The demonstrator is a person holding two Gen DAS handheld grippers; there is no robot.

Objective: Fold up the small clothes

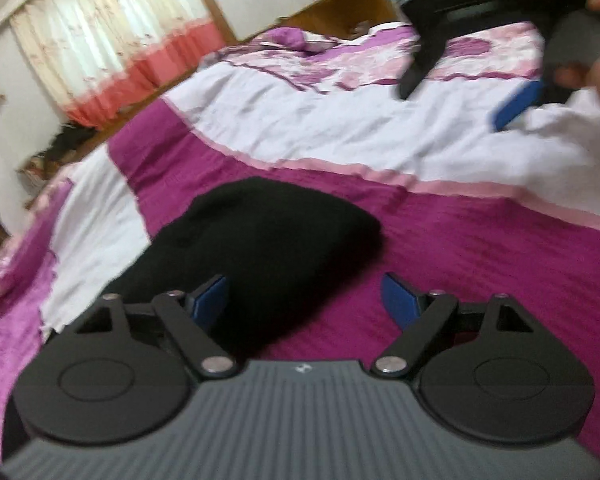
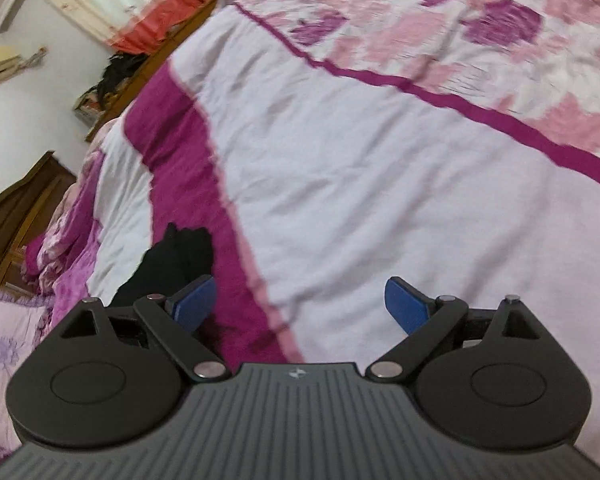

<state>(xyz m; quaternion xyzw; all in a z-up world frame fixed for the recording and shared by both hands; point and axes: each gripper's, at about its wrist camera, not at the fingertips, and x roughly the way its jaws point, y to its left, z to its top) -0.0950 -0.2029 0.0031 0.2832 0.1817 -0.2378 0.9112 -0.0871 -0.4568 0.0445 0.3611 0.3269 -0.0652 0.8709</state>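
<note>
Left wrist view | my left tongs (image 1: 303,300) spread, empty, poised over black garment (image 1: 260,248) near the bed (image 1: 479,240) edge, ready to grasp | right tongs (image 2: 300,304) spread, empty.

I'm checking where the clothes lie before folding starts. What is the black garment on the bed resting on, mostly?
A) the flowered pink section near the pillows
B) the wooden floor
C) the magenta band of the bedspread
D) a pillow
C: in the left wrist view the black garment lies on the magenta band of the bedspread, its left edge reaching onto the white part, just ahead of the open left gripper.
</note>
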